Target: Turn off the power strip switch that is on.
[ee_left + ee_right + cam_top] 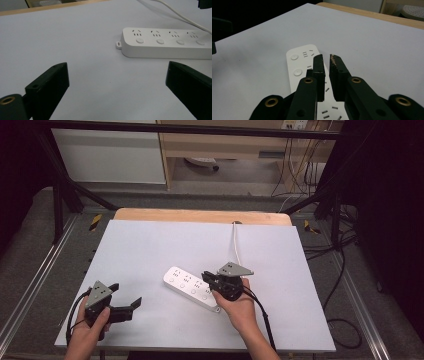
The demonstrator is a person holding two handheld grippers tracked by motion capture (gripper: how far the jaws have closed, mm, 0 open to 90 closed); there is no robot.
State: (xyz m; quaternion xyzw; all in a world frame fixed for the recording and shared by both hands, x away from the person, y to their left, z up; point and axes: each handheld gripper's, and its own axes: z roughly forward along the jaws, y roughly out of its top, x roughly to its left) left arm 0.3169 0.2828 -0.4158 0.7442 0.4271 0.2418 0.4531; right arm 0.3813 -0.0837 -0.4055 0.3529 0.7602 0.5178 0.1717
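While it lies flat just below the middle of the high view, a white power strip [192, 288] runs on a slant from upper left to lower right across a pale grey table top [150, 250]. Four sockets sit in a row along it, each with a round button beside it. A white cord [235, 242] leaves the strip's lower right end, passing behind the right gripper, and runs up the frame to the far edge of the table.

Over that lower right end sits the right gripper [207, 279], held in a hand that enters from the bottom of the frame, right of centre. In the right gripper view its two black jaws stand almost pressed together above the strip [298, 66], with a thin gap between them and nothing caught there. Whether the tips touch the strip cannot be told.

At the lower left of the high view, well apart from the strip, the left gripper [126, 299] is held just over the table. Its jaws are spread wide and hold nothing. In the left gripper view the strip [165, 42] lies at the upper right, beyond the two jaws.

A strip of light wood [200, 216] borders the table's far edge.
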